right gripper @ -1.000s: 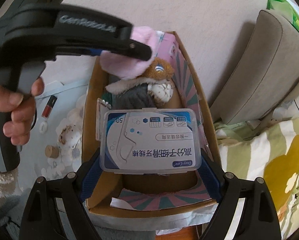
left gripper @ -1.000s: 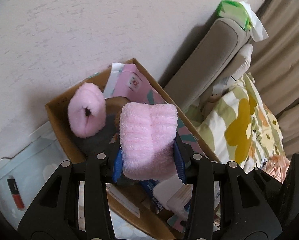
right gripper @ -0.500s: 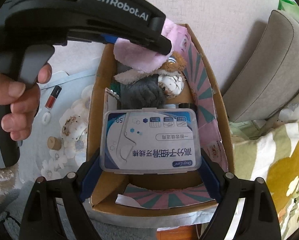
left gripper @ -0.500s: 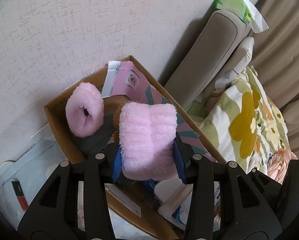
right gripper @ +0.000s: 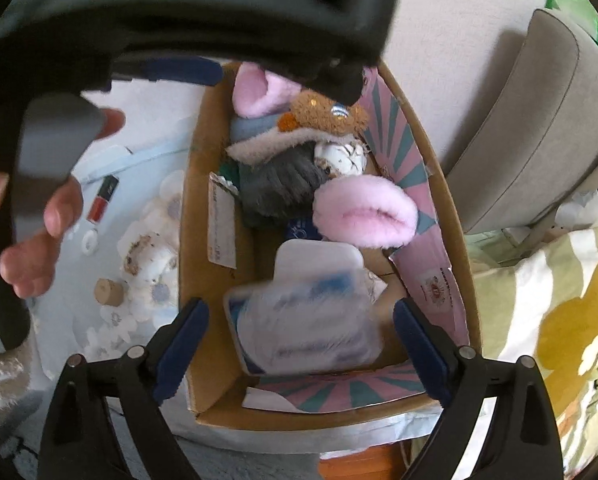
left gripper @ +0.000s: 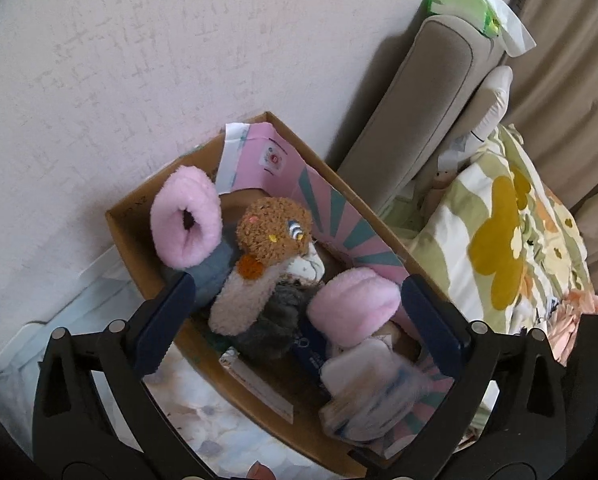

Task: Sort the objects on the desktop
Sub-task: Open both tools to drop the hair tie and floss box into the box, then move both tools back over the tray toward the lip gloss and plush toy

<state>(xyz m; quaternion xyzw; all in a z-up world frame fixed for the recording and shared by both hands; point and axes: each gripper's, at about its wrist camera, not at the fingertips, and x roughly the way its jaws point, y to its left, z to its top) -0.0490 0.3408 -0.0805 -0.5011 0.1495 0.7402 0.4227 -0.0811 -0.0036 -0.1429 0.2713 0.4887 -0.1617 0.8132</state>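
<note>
A cardboard box (left gripper: 127, 224) (right gripper: 193, 216) with pink striped flaps stands against the wall. In it lie a pink fluffy roll (left gripper: 355, 304) (right gripper: 365, 216), a second pink roll (left gripper: 187, 220) (right gripper: 255, 94), a brown plush toy (left gripper: 273, 230) (right gripper: 327, 114) and a grey fuzzy thing (left gripper: 271, 328) (right gripper: 279, 188). A clear plastic floss-pick box (right gripper: 305, 320) (left gripper: 371, 396) is blurred, inside the cardboard box. My left gripper (left gripper: 299, 324) is open and empty above the box. My right gripper (right gripper: 299, 344) is open, its jaws on either side of the plastic box and apart from it.
A lipstick (right gripper: 103, 200), a white ring (right gripper: 89, 242), a cork (right gripper: 109, 292) and white flower-shaped items (right gripper: 147, 252) lie on the light blue tray left of the box. A grey sofa arm (left gripper: 419, 120) and a floral blanket (left gripper: 507, 240) are to the right.
My left gripper opened and the pink roll dropped into the box. My right gripper opened and let go of the plastic floss-pick box, which is falling into the box.
</note>
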